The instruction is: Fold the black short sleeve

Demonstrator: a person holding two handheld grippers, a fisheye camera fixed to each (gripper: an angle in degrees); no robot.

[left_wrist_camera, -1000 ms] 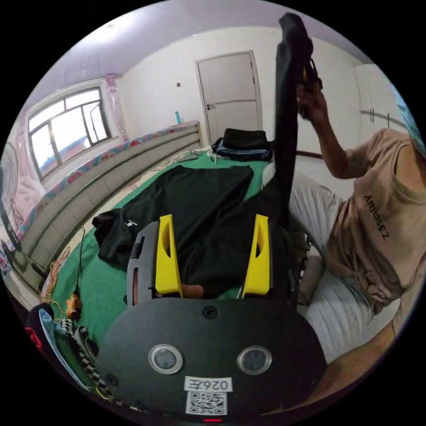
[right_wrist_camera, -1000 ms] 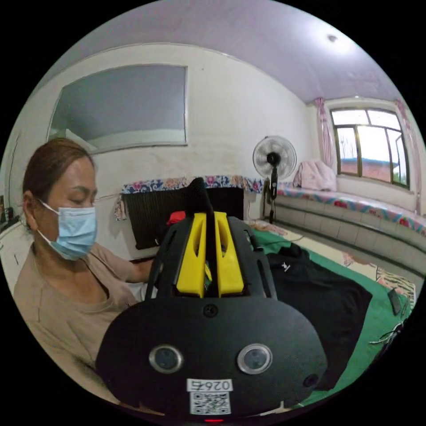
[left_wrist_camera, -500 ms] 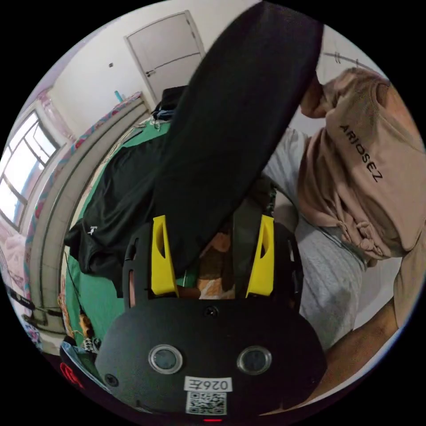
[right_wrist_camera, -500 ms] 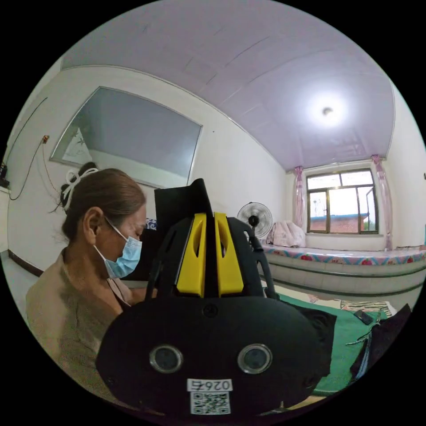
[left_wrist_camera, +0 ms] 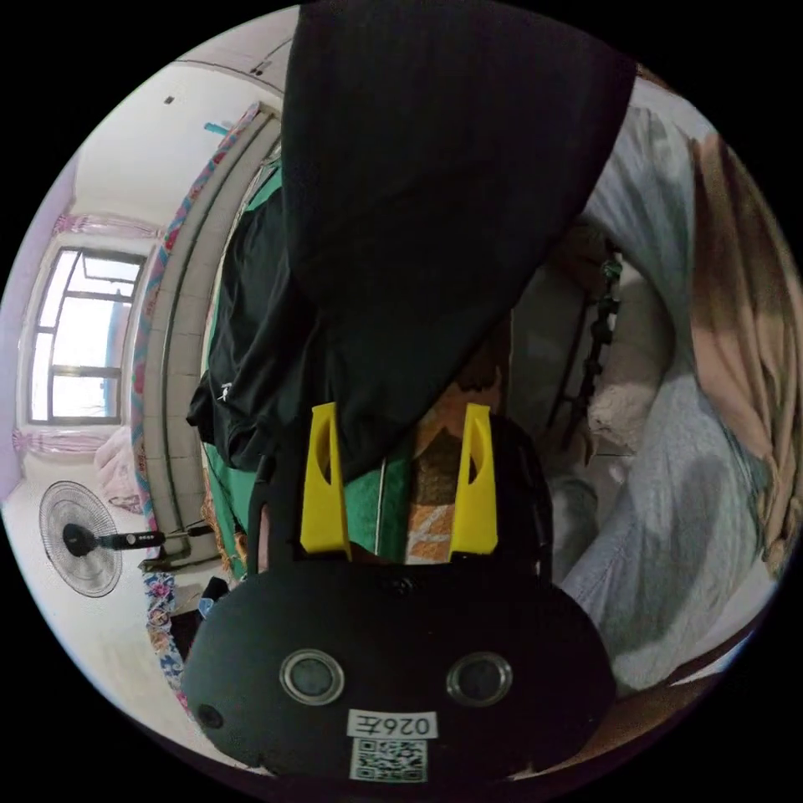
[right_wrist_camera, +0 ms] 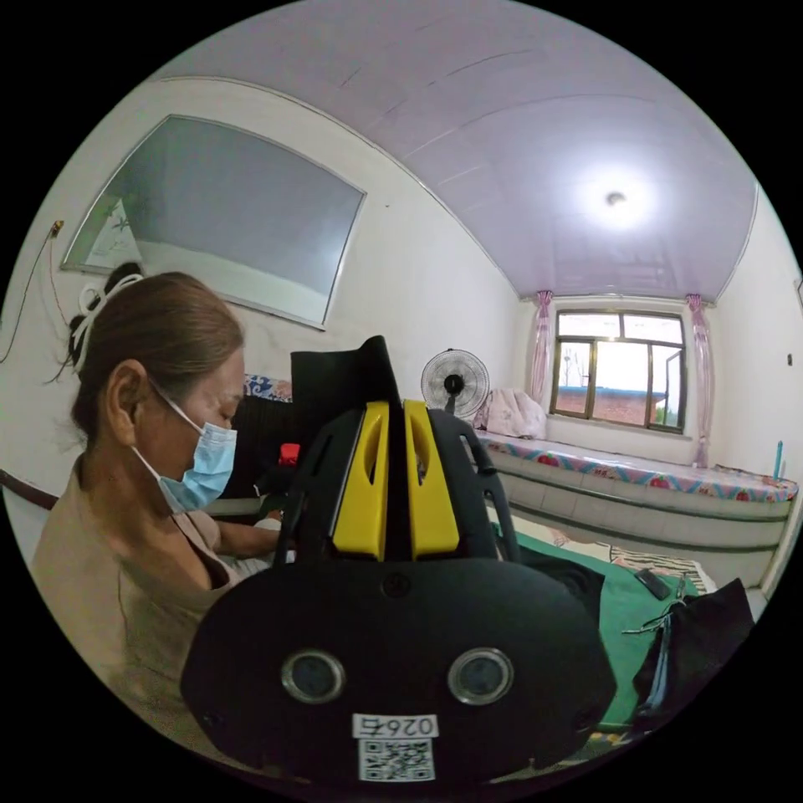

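A black short-sleeve garment hangs down from the top of the left gripper view, spread wide. Its lower edge reaches the tips of my left gripper, whose yellow jaws stand wide apart with the cloth's corner just in front of them, not pinched. In the right gripper view my right gripper is shut on a fold of the black garment, which sticks up above the jaws. A second black shirt lies on the green sheet.
The person sits close by: grey trousers, a beige top. A fan stands near the window, over a long ledge with a floral cover. A dark pile of clothes lies on the green sheet's edge.
The right gripper has stayed shut on the garment and lifted it, so the cloth now hangs wide in front of the left gripper. Both cameras have tilted and rolled.
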